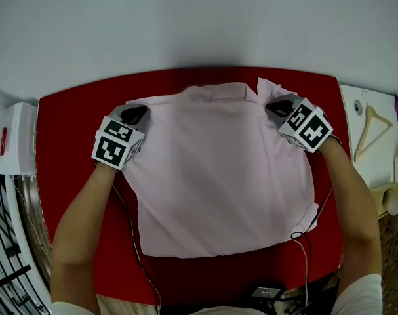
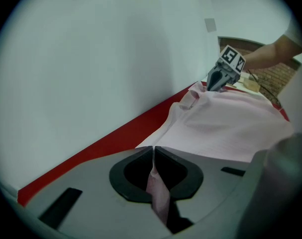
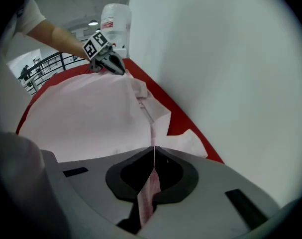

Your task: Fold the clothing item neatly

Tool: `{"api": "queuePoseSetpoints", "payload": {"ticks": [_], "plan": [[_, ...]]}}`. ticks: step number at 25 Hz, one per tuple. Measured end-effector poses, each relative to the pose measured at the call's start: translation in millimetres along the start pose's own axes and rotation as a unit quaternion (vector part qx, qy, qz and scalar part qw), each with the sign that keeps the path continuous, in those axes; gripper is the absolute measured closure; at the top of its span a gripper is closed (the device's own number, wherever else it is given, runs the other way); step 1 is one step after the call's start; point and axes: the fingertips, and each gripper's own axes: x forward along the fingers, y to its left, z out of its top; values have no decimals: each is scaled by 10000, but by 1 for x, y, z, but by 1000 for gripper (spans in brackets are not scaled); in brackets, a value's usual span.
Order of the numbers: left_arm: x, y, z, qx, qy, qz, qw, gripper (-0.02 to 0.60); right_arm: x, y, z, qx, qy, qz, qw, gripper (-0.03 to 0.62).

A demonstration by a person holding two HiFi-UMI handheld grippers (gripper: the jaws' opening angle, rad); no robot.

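The pink shirt point(image 1: 218, 176) lies flat on the red worktop point(image 1: 74, 130). It fills the middle, with the collar point(image 1: 215, 92) close to the far edge by the white wall and the hem point(image 1: 205, 249) near the edge where the person stands. So its long axis goes from the far edge to the near edge.

The left gripper point(image 1: 134, 115) is at the far left shoulder of the shirt and the right gripper point(image 1: 277, 107) at the far right shoulder. The collar is between them. Each gripper view shows the jaws closed, with a thin fold of pink cloth pinched in between and hanging down behind the tips. Both hands therefore have a firm hold on the cloth, one at each far corner, and both are about equally near to the collar.

From the jaws, nearly the whole shirt spreads toward the person, down to the near edge. A small flap of cloth sticks out beyond the right gripper, toward the far right corner.

I think the coming move depends on this: the two held corners must travel together along the long axis toward the hem. If one hand goes ahead of the other, the fold line will probably run crooked across the worktop.
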Motion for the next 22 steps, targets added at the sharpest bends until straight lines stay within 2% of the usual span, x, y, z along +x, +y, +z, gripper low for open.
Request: {"api": "queuePoseSetpoints", "payload": {"ticks": [4, 7, 12, 14, 17, 22], "plan": [[-8, 4, -3, -85, -59, 81, 9999, 566, -12, -22, 31, 68, -567, -700, 9959, 576], [-11, 4, -4, -180, -138, 144, 9996, 566, -13, -37, 33, 203, -692, -1199, 9902, 575], [-25, 11, 7, -472, -552, 42, 9973, 554, -36, -76, 10, 1254, -1009, -1544, 9748, 570], [-33, 13, 14, -467, -676, 24, 9966, 516, -44, -85, -1, 1372, -945, -1608, 9728, 559], [-41, 14, 28, -418, -830, 20, 9957, 490, -46, -84, -10, 1306, -854, -1518, 9760, 530], [-49, -1, 66, -189, -1131, -23, 9934, 472, -36, -72, 10, 749, -859, -1192, 9863, 490]]}}
